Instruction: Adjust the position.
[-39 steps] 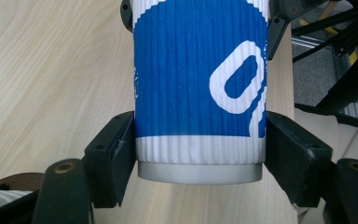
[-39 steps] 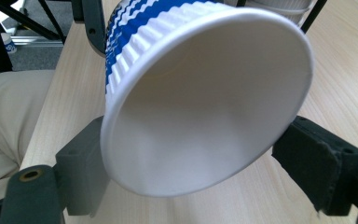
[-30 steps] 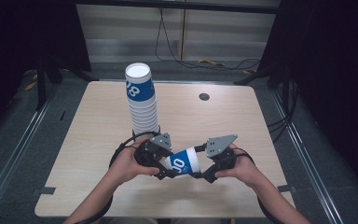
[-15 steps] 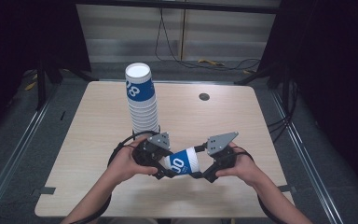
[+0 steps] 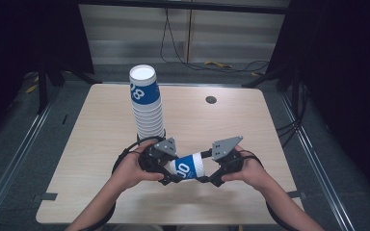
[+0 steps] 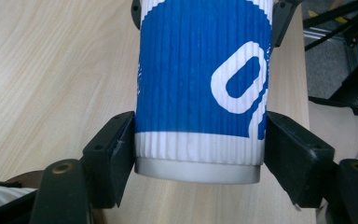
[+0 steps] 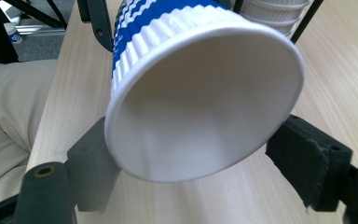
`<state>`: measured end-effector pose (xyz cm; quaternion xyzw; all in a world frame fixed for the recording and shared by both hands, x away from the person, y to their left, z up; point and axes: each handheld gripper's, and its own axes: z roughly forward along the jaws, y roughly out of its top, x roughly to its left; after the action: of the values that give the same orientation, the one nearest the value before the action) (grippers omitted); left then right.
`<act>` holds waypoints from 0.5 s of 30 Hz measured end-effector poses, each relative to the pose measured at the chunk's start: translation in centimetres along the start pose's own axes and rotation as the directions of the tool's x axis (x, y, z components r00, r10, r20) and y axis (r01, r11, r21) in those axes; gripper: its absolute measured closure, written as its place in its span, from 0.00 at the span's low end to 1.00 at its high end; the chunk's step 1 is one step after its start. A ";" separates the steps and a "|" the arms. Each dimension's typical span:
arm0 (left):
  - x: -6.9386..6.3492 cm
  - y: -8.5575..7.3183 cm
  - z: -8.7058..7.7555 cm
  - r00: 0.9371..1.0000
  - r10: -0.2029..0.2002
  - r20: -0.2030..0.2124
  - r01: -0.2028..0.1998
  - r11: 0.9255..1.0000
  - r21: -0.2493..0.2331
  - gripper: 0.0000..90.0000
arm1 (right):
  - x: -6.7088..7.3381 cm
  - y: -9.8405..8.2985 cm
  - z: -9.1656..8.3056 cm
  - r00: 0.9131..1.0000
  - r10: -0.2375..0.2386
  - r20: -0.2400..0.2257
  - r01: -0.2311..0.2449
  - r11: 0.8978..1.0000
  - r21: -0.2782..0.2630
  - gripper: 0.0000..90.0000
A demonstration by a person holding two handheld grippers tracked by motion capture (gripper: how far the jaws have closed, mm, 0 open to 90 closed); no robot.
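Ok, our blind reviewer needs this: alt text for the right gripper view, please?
A ribbed blue-and-white paper cup, its open white mouth facing the camera, is held at the rim between the black jaws of the right gripper above a light wooden table. A stack of cups stands behind it.

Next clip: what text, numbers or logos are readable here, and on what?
"08": white figures on the blue band of the top cup of the stack of paper cups, high view.
"00", or so it reads: white figures on the blue paper cup lying between the two grippers; partly hidden, so uncertain.
Left gripper view: part of one large white rounded figure on that cup, cut off, not readable.
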<state>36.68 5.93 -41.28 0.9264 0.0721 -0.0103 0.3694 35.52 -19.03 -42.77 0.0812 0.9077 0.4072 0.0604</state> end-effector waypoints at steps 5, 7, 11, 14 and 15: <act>-0.1 -0.5 -0.1 0.999 -0.014 -0.033 0.013 1.000 -0.024 0.22 | 0.0 0.0 -0.3 0.999 -0.029 0.014 0.028 0.997 0.069 0.23; -0.1 -0.8 -0.2 0.999 -0.026 -0.046 0.025 0.999 -0.028 0.21 | 0.0 0.0 -0.5 0.999 -0.043 0.026 0.040 0.994 0.102 0.22; -0.1 -1.6 -0.1 0.998 -0.043 -0.040 0.042 0.999 -0.026 0.20 | -0.2 -0.1 -0.9 0.999 -0.033 0.037 0.028 0.993 0.111 0.23; -0.3 -2.2 0.1 0.998 -0.052 -0.041 0.051 0.998 -0.020 0.21 | -0.3 -0.3 -0.8 0.999 -0.027 0.041 0.021 0.992 0.127 0.23; -0.3 -2.4 0.2 0.998 -0.054 -0.037 0.053 0.998 -0.013 0.21 | -0.3 -0.4 -0.7 0.999 -0.025 0.035 0.020 0.992 0.126 0.23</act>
<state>36.09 7.46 -43.00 0.9219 0.1039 -0.0023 0.3732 35.69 -19.89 -42.59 0.0819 0.9312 0.3469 0.0761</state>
